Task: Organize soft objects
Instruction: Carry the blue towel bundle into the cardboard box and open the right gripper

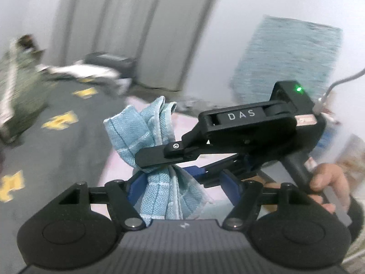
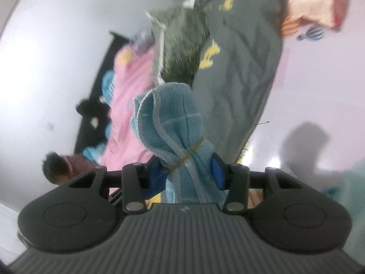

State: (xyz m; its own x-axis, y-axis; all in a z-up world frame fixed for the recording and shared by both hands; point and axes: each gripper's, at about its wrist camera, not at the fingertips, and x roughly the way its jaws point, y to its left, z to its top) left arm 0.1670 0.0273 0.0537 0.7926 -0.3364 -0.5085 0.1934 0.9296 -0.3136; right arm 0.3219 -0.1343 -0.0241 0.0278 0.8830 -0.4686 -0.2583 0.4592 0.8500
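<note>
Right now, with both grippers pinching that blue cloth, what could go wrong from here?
1. Both the left gripper and the right gripper clamp the same bunched blue cloth; pulling them apart could yank it from one grip.
2. The grippers sit very close together in the left wrist view, so their fingers could collide.
3. The thin rubber band around the cloth lies right at the right gripper's pads and might snag or roll off.

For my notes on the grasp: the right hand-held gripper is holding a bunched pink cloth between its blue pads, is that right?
Not quite: the cloth is light blue, not pink. The right wrist view shows the right hand-held gripper holding it bunched between its blue pads; the pink fabric lies in the background.
</note>
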